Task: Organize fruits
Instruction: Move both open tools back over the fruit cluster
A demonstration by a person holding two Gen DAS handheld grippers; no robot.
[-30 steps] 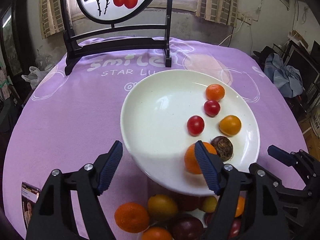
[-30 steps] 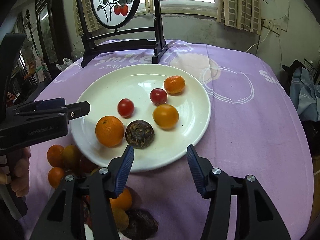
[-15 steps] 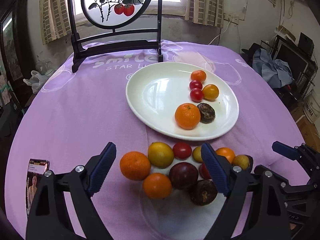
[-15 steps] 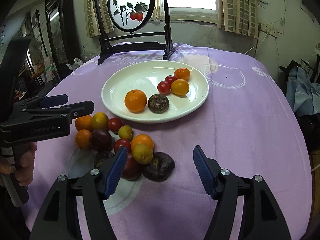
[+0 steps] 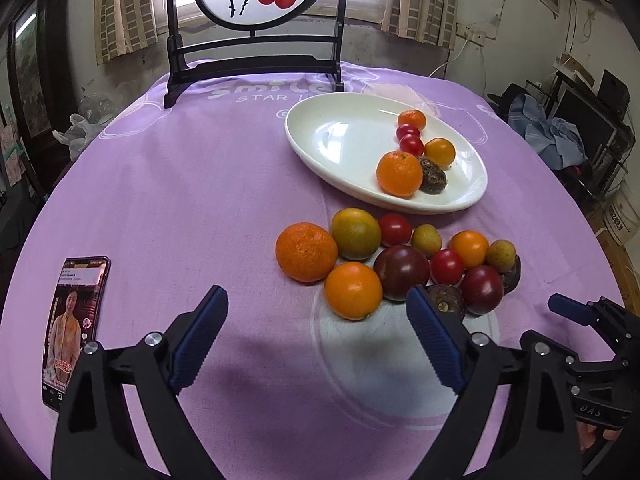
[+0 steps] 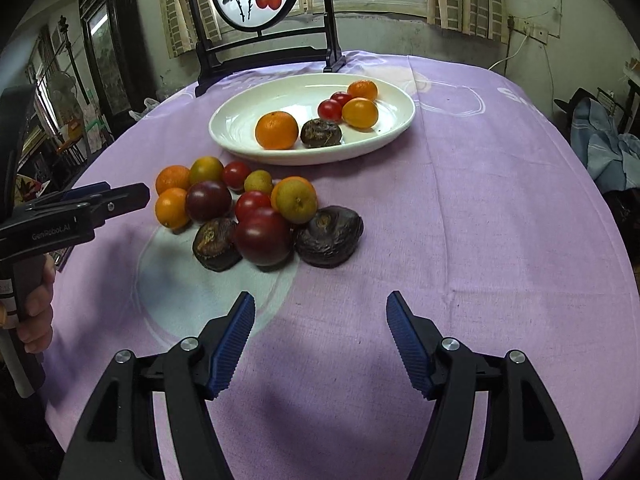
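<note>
Six fruits (image 5: 399, 173) on plate (image 5: 328, 144), two grippers (image 5: 316, 340)

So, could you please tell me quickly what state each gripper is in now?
Left gripper: open, holding nothing, jaws just opening.
Right gripper: open, holding nothing.

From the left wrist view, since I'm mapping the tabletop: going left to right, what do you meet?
Phone → left gripper → big mandarin → white plate → right gripper's blue tip.
</note>
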